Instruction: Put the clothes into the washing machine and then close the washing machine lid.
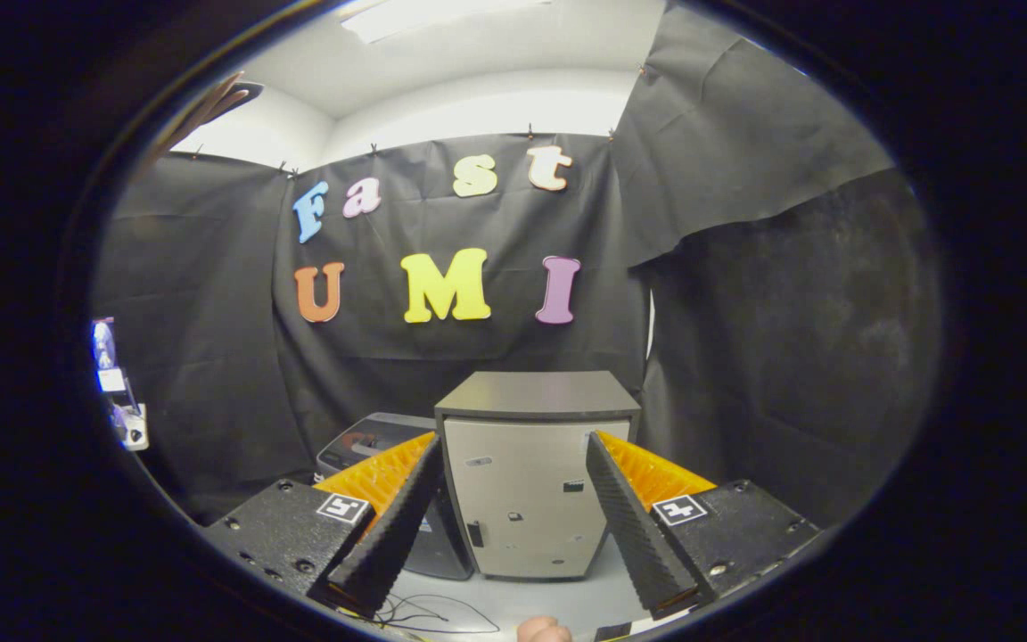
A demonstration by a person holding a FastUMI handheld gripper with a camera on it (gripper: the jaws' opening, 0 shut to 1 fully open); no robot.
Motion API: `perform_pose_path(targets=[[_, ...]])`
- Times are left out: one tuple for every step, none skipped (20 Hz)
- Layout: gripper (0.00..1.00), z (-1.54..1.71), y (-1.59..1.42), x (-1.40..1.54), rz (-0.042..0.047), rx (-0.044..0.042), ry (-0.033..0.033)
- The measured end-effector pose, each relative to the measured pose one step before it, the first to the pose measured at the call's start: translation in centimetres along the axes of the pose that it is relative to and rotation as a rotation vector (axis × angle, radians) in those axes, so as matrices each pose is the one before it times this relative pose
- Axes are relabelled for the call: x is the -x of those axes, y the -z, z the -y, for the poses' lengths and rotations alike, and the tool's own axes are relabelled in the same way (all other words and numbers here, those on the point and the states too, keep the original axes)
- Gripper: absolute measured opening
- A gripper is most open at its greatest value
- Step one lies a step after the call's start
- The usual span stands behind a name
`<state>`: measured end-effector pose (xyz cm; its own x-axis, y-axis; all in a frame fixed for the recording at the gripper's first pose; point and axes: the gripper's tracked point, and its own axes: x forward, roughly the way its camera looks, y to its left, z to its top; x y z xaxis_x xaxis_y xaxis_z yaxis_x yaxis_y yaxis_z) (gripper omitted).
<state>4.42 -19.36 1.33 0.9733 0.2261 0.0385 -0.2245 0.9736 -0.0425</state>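
Grey-topped washing machine (527,481) upright beyond the wide-open, empty hand-held gripper (513,584); bare white floor (558,602) between

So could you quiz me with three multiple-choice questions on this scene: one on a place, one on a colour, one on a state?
1. Where is the box-shaped cabinet?
A. Beyond the fingers, seen between them
B. Clamped in the gripper
C. Hanging on the wall

2. What colour is the cabinet's front?
A. Red
B. Pale grey
C. Green

3. How is the gripper?
A. Shut on cloth
B. Open, holding nothing
C. Shut on a cable

Answers: 1 A, it stands ahead, framed by the fingers. 2 B, the front panel is pale under a dark top. 3 B, the fingers stand wide apart.
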Motion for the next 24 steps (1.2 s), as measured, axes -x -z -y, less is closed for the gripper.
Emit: perform_pose_path(targets=[[1.00, -0.024, -0.009, -0.109, 0.00058, 0.00032, -0.00248], [1.00, -0.067, 0.069, -0.099, 0.00015, 0.00171, -0.00271], [1.00, -0.026, -0.023, 0.146, 0.00043, 0.00265, -0.00132], [1.00, -0.087, -0.007, -0.094, -0.00002, 0.00207, -0.00077], [1.00, -0.100, -0.197, -0.036, 0.00009, 0.00052, -0.00255], [1.00, -0.012, 0.023, -0.119, -0.00242, -0.00009, 0.00019], [1.00, -0.007, 0.060, 0.016, -0.00043, -0.00078, -0.00014], [1.00, 0.010, 0.015, -0.068, -0.00116, 0.00026, 0.00133], [1.00, 0.087, 0.078, 0.068, -0.00182, 0.00137, 0.00058], [1.00, 0.075, -0.040, 0.045, 0.00011, 0.00075, 0.00167], [1.00, -0.051, 0.013, -0.038, -0.00269, 0.00171, -0.00032], [1.00, -0.048, -0.031, -0.044, -0.00204, 0.00160, 0.00064], [1.00, -0.016, -0.045, 0.005, 0.00056, 0.00018, 0.00073], [1.00, 0.017, 0.000, 0.043, -0.00035, -0.00115, -0.00020], [1.00, -0.038, 0.034, 0.107, -0.00248, -0.00009, -0.00060], [1.00, 0.003, 0.043, 0.000, -0.00017, -0.00061, 0.00063], [1.00, -0.040, -0.010, 0.001, -0.00109, 0.00065, 0.00007], [1.00, 0.006, -0.077, 0.109, 0.00082, 0.00043, -0.00057], [1.00, -0.053, -0.035, 0.039, -0.00128, 0.00087, -0.00068], [1.00, -0.075, 0.110, 0.240, 0.00089, 0.00073, -0.00112], [1.00, -0.082, -0.066, 0.061, 0.00014, 0.00235, -0.00151], [1.00, -0.109, 0.018, 0.047, 0.00056, 0.00226, -0.00126], [1.00, -0.086, 0.052, 0.098, -0.00026, 0.00228, -0.00299], [1.00, -0.173, -0.037, -0.005, 0.00057, 0.00471, -0.00155]])
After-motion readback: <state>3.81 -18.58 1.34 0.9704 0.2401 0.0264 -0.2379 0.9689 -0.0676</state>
